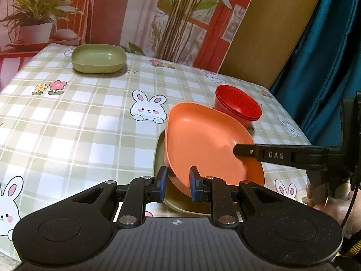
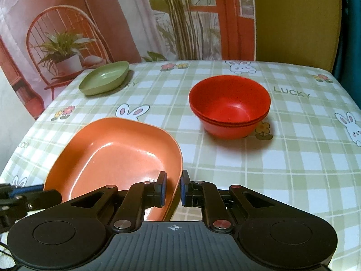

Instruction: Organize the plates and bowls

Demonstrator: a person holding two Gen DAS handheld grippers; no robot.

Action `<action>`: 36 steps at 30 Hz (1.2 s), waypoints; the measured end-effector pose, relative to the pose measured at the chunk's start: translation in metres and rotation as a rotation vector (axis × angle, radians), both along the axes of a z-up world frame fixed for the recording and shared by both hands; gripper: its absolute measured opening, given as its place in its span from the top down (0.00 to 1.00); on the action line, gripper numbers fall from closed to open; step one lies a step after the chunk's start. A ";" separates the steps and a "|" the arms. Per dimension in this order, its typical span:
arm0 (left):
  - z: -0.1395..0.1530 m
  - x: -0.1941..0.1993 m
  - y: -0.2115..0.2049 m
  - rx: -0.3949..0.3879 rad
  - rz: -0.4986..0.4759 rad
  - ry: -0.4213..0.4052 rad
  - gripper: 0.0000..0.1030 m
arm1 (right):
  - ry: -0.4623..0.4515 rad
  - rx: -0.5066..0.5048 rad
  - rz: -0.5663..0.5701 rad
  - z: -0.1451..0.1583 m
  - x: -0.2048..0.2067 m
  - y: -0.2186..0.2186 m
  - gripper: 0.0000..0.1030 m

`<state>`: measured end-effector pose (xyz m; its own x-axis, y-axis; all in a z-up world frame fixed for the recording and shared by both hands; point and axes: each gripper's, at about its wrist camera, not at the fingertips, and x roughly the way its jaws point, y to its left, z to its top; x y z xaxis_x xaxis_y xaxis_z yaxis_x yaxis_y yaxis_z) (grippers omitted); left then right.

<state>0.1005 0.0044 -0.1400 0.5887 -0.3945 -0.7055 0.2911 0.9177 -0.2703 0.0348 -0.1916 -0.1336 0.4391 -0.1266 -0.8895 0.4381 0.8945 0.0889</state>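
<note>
An orange plate [image 1: 203, 144] sits tilted over a beige plate [image 1: 159, 155] near the table's front. My left gripper [image 1: 178, 184] is shut on the orange plate's near rim. My right gripper [image 2: 173, 188] is shut on the same orange plate [image 2: 117, 155] at its right rim; its finger also shows in the left wrist view [image 1: 270, 154]. Stacked red bowls [image 2: 229, 106] stand to the right, apart from both grippers; they also show in the left wrist view [image 1: 239, 105]. A green plate [image 1: 98, 58] lies at the far left corner, seen too in the right wrist view [image 2: 104, 77].
The table wears a green checked cloth with rabbits [image 1: 90, 113]. A printed backdrop [image 1: 135, 11] stands behind it. A yellow board [image 1: 266, 27] and a teal curtain [image 1: 327, 56] are at the right. The table's right edge [image 1: 293, 117] is near the bowls.
</note>
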 end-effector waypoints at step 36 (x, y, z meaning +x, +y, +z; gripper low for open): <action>-0.017 -0.003 0.001 -0.029 0.063 0.051 0.78 | 0.002 -0.124 0.082 0.001 -0.002 0.020 0.79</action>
<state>0.0972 0.0055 -0.1574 0.5770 -0.3783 -0.7239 0.2181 0.9255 -0.3098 0.0329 -0.1715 -0.1330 0.4504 -0.1993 -0.8703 0.3633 0.9313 -0.0252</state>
